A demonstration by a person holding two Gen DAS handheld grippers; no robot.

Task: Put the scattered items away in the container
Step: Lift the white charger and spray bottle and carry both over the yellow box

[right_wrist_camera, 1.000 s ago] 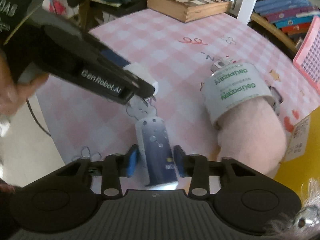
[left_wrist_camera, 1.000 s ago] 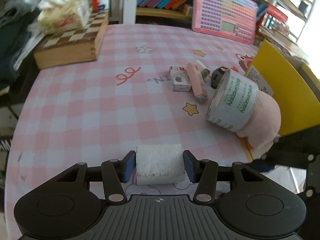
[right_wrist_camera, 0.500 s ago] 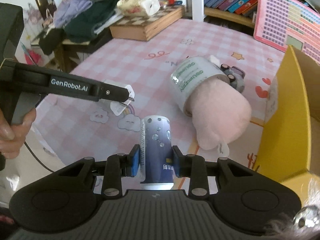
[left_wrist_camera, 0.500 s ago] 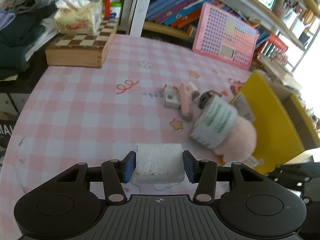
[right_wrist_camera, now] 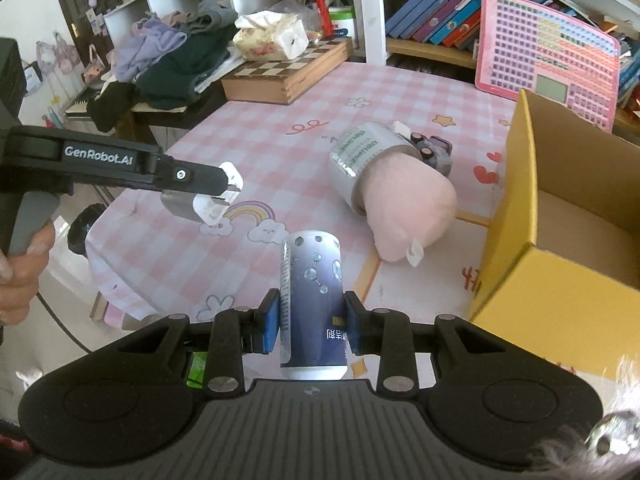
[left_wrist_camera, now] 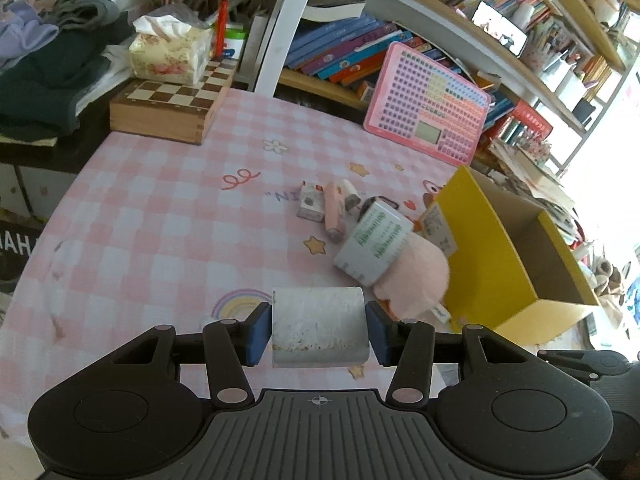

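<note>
My left gripper [left_wrist_camera: 318, 330] is shut on a white block [left_wrist_camera: 319, 326] and holds it above the pink checked table [left_wrist_camera: 160, 216]. My right gripper [right_wrist_camera: 310, 326] is shut on a dark blue pouch [right_wrist_camera: 312, 300] with a bubble print, also lifted. In the right wrist view the left gripper [right_wrist_camera: 224, 192] hangs at the left with the white block [right_wrist_camera: 208, 208] in it. An open yellow cardboard box [right_wrist_camera: 560, 216] stands at the right, and the box [left_wrist_camera: 500, 256] also shows in the left wrist view. A pink plush in a white paper band [left_wrist_camera: 392, 256] lies beside the box.
A small white box [left_wrist_camera: 311, 202], a pink tube [left_wrist_camera: 334, 212] and a small dark toy [right_wrist_camera: 434, 150] lie by the plush. A chess box [left_wrist_camera: 168, 108] with a tissue pack [left_wrist_camera: 170, 54] sits far left. A pink toy tablet [left_wrist_camera: 426, 104] leans against bookshelves. A person's hand [right_wrist_camera: 20, 272] holds the left gripper's handle.
Both grippers have risen with their loads and swung toward the yellow box. More of the open box and the shelves have come into view, and the table items look farther away.
</note>
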